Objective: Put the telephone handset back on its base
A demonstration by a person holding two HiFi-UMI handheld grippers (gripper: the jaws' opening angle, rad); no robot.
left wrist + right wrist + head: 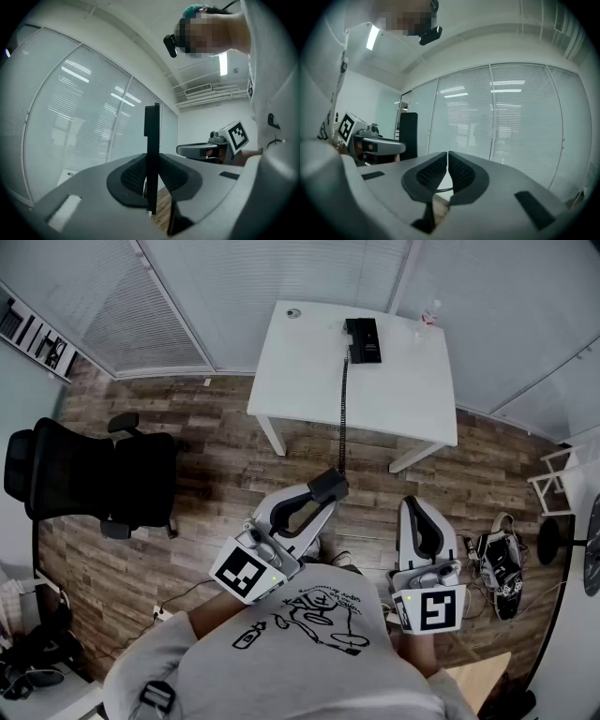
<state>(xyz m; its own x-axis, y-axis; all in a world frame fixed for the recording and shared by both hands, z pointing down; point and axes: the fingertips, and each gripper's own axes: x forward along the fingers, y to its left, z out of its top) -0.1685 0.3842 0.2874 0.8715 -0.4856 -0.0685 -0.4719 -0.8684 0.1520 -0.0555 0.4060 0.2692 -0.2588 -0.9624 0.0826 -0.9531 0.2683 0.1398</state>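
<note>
Person's printed shirt [309,615] fills the bottom of the head view, both marker cubes just above it. Black office chair [84,474] sits far left of the telephone base [364,340], well apart, no factor. Left gripper [319,495] is clamped on the black handset [328,487], held over the wood floor short of the white table [309,371]. In the left gripper view the gripper [151,185] pinches the handset [151,136] edge-on, its long axis standing up out of the jaws. Cord [343,409] runs in a nearly straight line from the handset up over the table's near edge to the base. The base lies ahead and slightly right of the left gripper, toward the table's far edge, long axis pointing away from the person. Likely move: carry forward along the cord line and lay the handset along that axis. The tabletop around the base is mostly bare; a small round item [294,312] lies to its left and a small bottle-like item [429,313] to its right, both apart from it. Right gripper [419,509] hangs right of the base line, nearer the person; its own view shows it [447,164] pressed together with nothing held. The left gripper is the nearer one and already loaded.
</note>
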